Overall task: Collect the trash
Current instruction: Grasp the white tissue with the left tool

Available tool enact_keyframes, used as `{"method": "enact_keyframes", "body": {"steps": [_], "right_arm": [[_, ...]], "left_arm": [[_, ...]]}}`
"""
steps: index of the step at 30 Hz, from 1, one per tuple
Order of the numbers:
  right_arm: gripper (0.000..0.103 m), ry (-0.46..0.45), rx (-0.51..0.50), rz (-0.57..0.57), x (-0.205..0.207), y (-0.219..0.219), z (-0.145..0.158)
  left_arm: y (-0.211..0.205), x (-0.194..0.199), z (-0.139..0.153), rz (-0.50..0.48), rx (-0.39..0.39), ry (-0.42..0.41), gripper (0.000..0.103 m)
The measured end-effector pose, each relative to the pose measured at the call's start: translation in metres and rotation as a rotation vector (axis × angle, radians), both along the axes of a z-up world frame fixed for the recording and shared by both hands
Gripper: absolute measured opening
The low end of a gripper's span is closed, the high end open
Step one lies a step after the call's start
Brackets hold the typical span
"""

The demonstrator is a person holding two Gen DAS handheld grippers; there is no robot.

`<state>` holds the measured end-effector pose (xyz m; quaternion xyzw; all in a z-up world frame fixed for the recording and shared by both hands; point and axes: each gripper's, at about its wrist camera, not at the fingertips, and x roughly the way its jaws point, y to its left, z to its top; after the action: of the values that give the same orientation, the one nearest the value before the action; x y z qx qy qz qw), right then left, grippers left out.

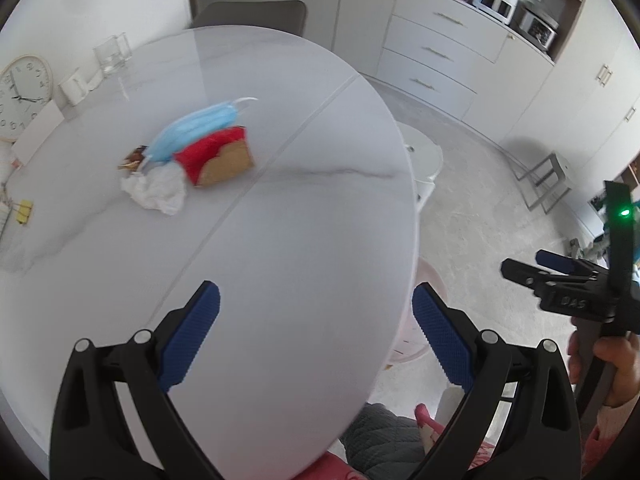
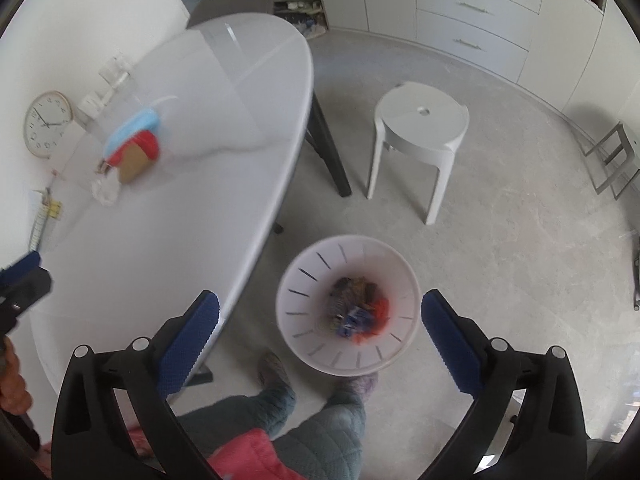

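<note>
On the white oval table (image 1: 280,220) lies a small heap of trash: a blue face mask (image 1: 196,130), a red and brown carton (image 1: 218,156), a crumpled white tissue (image 1: 158,188) and a brown wrapper (image 1: 134,159). My left gripper (image 1: 316,312) hangs open and empty over the table's near edge, well short of the heap. My right gripper (image 2: 320,316) is open and empty above a white slotted bin (image 2: 348,308) on the floor, which holds several colourful wrappers (image 2: 358,308). The heap (image 2: 132,148) also shows in the right wrist view.
A clock (image 1: 22,96), a glass (image 1: 112,54) and yellow clips (image 1: 24,212) stand along the table's far left side. A white stool (image 2: 420,136) stands on the floor beyond the bin. The person's legs (image 2: 280,412) are just below the bin. Cabinets (image 1: 440,52) line the far wall.
</note>
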<state>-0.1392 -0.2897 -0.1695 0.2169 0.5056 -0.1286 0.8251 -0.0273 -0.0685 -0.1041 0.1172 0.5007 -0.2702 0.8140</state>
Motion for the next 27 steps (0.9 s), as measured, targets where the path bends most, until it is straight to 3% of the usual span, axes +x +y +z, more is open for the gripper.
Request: {"method": "enact_keyframes", "body": {"steps": [14, 27], "right_arm": [[0.1, -0.081, -0.025, 0.175, 0.091, 0.074, 0.038], [0.1, -0.079, -0.028, 0.331, 0.189, 0.101, 0.027]], "left_arm": [[0.074, 0.06, -0.013, 0.157, 0.015, -0.056, 0.093], [0.08, 0.155, -0.064, 0.309, 0.047, -0.086, 0.093]]}}
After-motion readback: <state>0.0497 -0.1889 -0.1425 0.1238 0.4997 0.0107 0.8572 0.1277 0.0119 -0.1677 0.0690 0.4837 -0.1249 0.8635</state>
